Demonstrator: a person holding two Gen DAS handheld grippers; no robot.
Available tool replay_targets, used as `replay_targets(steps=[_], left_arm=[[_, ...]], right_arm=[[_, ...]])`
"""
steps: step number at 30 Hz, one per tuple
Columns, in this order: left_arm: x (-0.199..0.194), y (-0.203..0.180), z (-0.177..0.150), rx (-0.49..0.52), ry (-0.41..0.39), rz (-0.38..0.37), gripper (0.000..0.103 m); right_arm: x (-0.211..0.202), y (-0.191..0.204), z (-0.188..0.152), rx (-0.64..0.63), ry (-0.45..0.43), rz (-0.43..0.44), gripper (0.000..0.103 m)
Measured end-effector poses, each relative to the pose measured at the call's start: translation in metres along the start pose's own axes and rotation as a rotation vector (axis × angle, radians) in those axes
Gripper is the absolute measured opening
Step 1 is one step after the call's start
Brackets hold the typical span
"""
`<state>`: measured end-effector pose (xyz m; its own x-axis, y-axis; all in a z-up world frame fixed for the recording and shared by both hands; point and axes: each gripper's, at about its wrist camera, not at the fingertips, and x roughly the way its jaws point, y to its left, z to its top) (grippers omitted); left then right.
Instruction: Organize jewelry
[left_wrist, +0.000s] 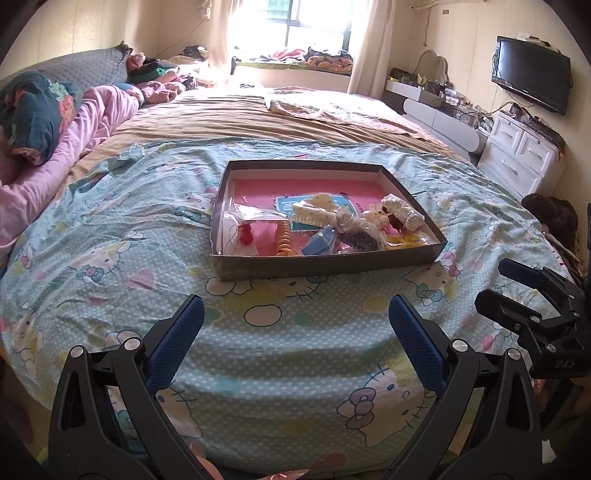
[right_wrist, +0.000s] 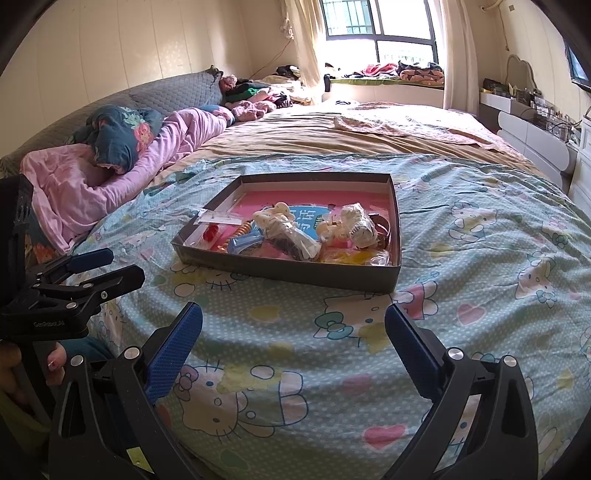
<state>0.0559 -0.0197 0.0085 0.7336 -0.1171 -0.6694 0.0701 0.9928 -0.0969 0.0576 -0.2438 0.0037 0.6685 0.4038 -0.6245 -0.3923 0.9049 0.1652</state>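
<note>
Indoors, a cartoon-print bedspread (left_wrist: 110, 236) bears the jewelry tray (left_wrist: 325, 264); both tools, left tool (left_wrist: 295, 325) and right tool (right_wrist: 293, 334), gape empty.

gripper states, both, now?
Left gripper: open, empty, short of the shallow dark cardboard box.
Right gripper: open, empty.
</note>
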Motion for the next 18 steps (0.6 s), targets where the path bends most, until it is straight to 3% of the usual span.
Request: replay_targets(steps=[18], left_arm=[[0.0073,0.0013,-0.0031,-0.007,0.031,0.01,0.094]], right_arm=[[0.0039,-0.0024,-0.0025,-0.002,0.006,-0.006,0.098]])
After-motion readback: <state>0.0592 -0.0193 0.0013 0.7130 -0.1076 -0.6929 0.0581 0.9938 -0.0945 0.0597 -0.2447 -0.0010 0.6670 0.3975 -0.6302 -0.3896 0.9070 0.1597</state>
